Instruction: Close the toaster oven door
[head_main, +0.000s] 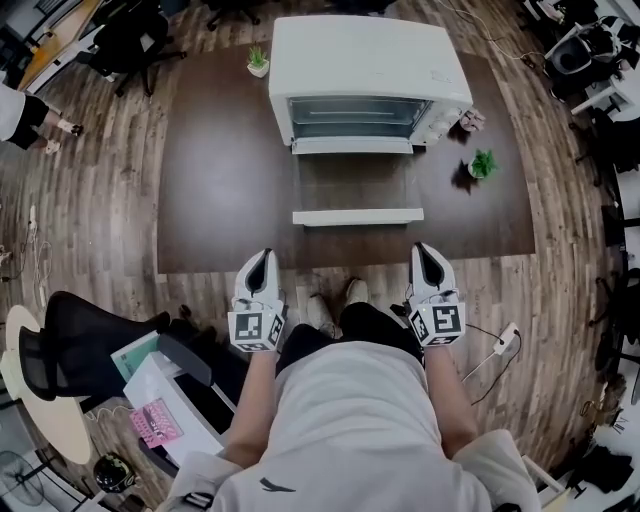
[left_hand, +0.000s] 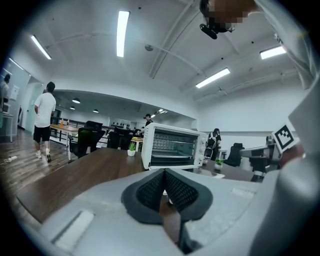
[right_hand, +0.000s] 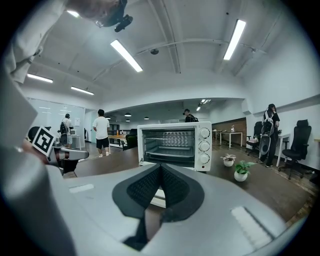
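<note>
A white toaster oven (head_main: 370, 65) stands at the far side of a dark brown table (head_main: 220, 180). Its glass door (head_main: 357, 185) hangs open, folded down flat toward me, with the white handle bar (head_main: 357, 216) at its near edge. My left gripper (head_main: 262, 268) and right gripper (head_main: 427, 262) hover side by side over the table's near edge, short of the handle, both shut and empty. The left gripper view shows the shut left gripper (left_hand: 164, 171) with the oven (left_hand: 172, 145) ahead. The right gripper view shows the shut right gripper (right_hand: 160, 166) facing the oven (right_hand: 175, 142).
Small potted plants stand left of the oven (head_main: 258, 62) and at the table's right (head_main: 483, 163). A black office chair (head_main: 80, 340) and a white box (head_main: 170, 390) sit at my lower left. A power strip (head_main: 505, 340) lies on the floor. People (left_hand: 44, 120) stand far off.
</note>
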